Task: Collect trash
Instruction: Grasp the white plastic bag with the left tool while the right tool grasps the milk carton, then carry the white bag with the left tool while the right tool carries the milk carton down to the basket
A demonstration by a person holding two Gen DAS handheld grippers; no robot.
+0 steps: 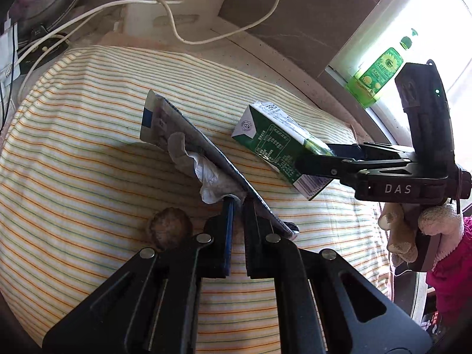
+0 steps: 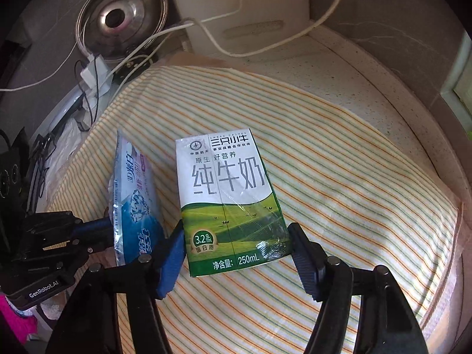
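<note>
Left view only: crumpled tissue [image 1: 203,174] under the flattened toothpaste box [image 1: 188,135], pinched in my left gripper [image 1: 239,203]. Right view: milk carton [image 2: 230,200] front, clamped by my right gripper [image 2: 236,244] above the striped cloth [image 2: 339,177], both grippers reaching forward.

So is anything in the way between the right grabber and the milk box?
No, nothing. The right gripper already has the milk carton between its fingers, and only the striped cloth lies underneath.

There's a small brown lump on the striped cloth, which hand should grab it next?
Neither is free. The left gripper is nearer the brown lump, but holds the flat wrapper; the right gripper holds the milk carton.
</note>
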